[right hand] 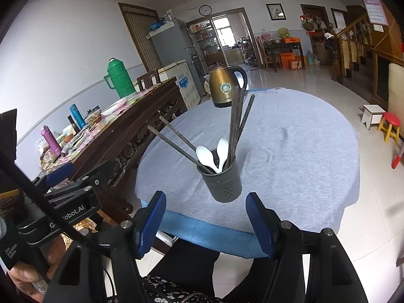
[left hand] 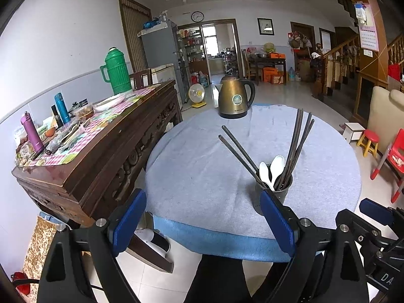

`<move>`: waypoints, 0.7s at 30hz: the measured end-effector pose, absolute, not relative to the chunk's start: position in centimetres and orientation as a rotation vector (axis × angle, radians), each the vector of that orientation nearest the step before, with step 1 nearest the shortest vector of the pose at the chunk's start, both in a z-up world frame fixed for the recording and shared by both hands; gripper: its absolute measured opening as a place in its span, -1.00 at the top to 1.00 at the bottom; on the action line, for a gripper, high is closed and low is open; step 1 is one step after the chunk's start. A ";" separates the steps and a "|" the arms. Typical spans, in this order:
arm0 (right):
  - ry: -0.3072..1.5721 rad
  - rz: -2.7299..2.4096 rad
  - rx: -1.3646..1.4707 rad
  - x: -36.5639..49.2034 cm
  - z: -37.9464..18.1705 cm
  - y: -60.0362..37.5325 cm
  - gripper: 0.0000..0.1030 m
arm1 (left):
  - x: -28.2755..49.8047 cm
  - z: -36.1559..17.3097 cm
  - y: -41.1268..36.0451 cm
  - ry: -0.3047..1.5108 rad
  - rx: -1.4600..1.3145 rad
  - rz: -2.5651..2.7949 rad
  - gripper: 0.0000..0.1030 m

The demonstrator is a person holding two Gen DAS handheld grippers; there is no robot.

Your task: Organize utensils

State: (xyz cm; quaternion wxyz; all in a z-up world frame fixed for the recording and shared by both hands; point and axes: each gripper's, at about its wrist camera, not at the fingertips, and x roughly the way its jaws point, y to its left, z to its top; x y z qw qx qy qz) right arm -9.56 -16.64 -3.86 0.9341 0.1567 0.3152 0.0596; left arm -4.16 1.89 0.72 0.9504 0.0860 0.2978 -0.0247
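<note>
A dark grey utensil holder [right hand: 224,184] stands near the front edge of the round table [right hand: 290,151]. It holds two white spoons [right hand: 205,157] and several dark chopsticks [right hand: 236,123], some leaning left. In the left wrist view the holder [left hand: 276,193] sits just behind my right blue finger. My left gripper [left hand: 203,223] is open and empty, low at the table's front edge. My right gripper [right hand: 205,223] is open and empty, just in front of the holder. The left gripper [right hand: 75,186] also shows at the left of the right wrist view.
A bronze electric kettle [left hand: 234,98] stands at the table's far side. A wooden sideboard [left hand: 101,156] on the left carries a green thermos [left hand: 116,72], bottles and dishes. A red stool [right hand: 391,126] and a small white stool [right hand: 371,115] stand right on the tiled floor.
</note>
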 end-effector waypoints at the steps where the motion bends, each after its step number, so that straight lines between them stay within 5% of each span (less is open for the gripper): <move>1: 0.643 0.123 0.320 -9.6 -3.8 -16.5 -0.35 | -4.2 0.7 2.0 0.603 0.174 -0.049 -0.78; 21: 0.630 0.131 0.286 -9.5 -3.1 -15.1 -0.35 | -4.5 0.8 3.3 0.595 0.149 -0.027 -0.78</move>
